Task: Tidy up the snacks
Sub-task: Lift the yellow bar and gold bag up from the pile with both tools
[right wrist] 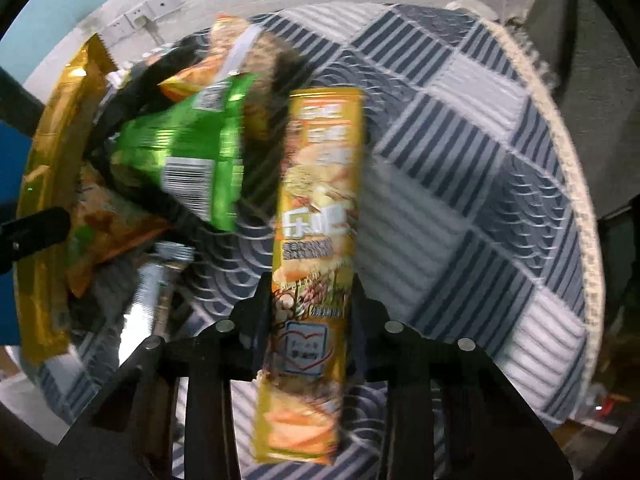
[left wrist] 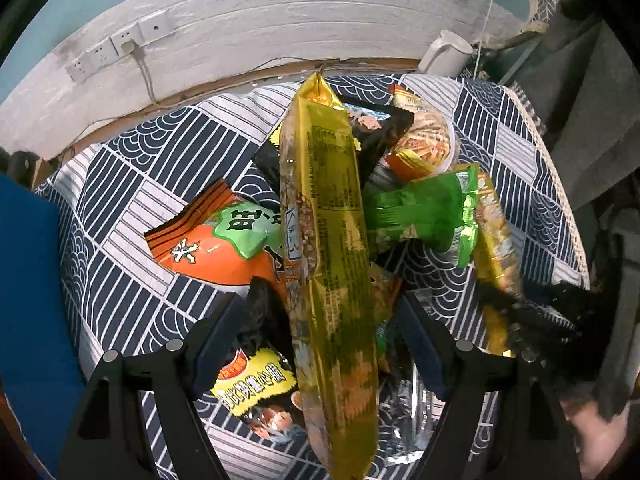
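Note:
In the left wrist view a long gold cracker packet (left wrist: 328, 240) stands between the fingers of my left gripper (left wrist: 320, 320), which looks wide open around it; whether the pads touch it I cannot tell. Under it lie an orange bag (left wrist: 208, 248), a black and yellow bag (left wrist: 256, 384), a green bag (left wrist: 420, 212) and a small orange packet (left wrist: 424, 136) in a pile. My right gripper (right wrist: 310, 304) is shut on a second long yellow cracker packet (right wrist: 316, 208), held above the cloth. The pile, with the green bag (right wrist: 188, 148), lies to its left.
A round table with a navy and white patterned cloth (left wrist: 132, 184) holds the pile. A white kettle (left wrist: 444, 54) stands at the far edge. Wall sockets (left wrist: 116, 46) and a cable are behind. A blue object (left wrist: 28, 280) is at the left.

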Demonstrator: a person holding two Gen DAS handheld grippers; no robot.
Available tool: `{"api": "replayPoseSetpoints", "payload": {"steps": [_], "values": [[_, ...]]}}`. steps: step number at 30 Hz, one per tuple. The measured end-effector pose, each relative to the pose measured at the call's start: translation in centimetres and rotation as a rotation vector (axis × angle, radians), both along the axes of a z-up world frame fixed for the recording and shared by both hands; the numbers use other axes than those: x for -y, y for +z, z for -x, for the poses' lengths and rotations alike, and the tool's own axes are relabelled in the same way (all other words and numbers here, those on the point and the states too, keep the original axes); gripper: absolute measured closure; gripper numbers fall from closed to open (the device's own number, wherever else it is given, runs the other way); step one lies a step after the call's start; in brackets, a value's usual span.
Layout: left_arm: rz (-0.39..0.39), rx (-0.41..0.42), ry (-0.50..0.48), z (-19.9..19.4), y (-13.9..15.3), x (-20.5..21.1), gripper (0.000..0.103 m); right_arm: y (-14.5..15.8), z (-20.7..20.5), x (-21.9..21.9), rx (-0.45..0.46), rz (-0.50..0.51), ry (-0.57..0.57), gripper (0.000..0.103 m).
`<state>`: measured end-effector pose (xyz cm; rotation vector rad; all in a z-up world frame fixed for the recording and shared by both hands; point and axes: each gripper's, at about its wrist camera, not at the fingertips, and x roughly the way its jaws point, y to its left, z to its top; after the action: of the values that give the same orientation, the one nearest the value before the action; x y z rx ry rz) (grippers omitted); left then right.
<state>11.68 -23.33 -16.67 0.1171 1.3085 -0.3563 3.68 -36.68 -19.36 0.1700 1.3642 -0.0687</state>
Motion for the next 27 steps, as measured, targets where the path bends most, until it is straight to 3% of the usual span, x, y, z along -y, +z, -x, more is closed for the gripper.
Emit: {"api": "replayPoseSetpoints", "payload": {"steps": [1,3,6,9,15,21,27], "values": [[0.007,0.0,0.003,0.0,-0.1,-0.1,0.023,0.0,0.2,0.5,0.001,-0.002,-0.01,0.071],[0.036,-0.01,0.009,-0.2,-0.3,-0.6,0.042,-0.1,0.6,1.4,0.0,-0.027,-0.03,0.071],[0.08,-0.025,0.016,-0.5,-0.3,-1.1,0.057,-0.5,0.4,1.9,0.002,-0.047,-0.048,0.066],[0.102,-0.029,0.014,-0.6,0.0,-1.5,0.067,-0.4,-0.2,1.4,0.005,-0.024,-0.021,0.065],[0.117,-0.008,-0.003,-0.3,0.6,-2.0,0.075,-0.4,-0.5,1.0,0.018,-0.034,-0.009,0.071],[0.103,0.041,-0.032,0.4,1.7,-2.2,0.075,1.1,1.0,3.6,0.035,-0.03,-0.02,0.072],[0.097,0.101,-0.055,1.5,3.7,-2.9,0.075,3.8,1.2,2.9,0.076,-0.021,-0.018,0.072]]}}
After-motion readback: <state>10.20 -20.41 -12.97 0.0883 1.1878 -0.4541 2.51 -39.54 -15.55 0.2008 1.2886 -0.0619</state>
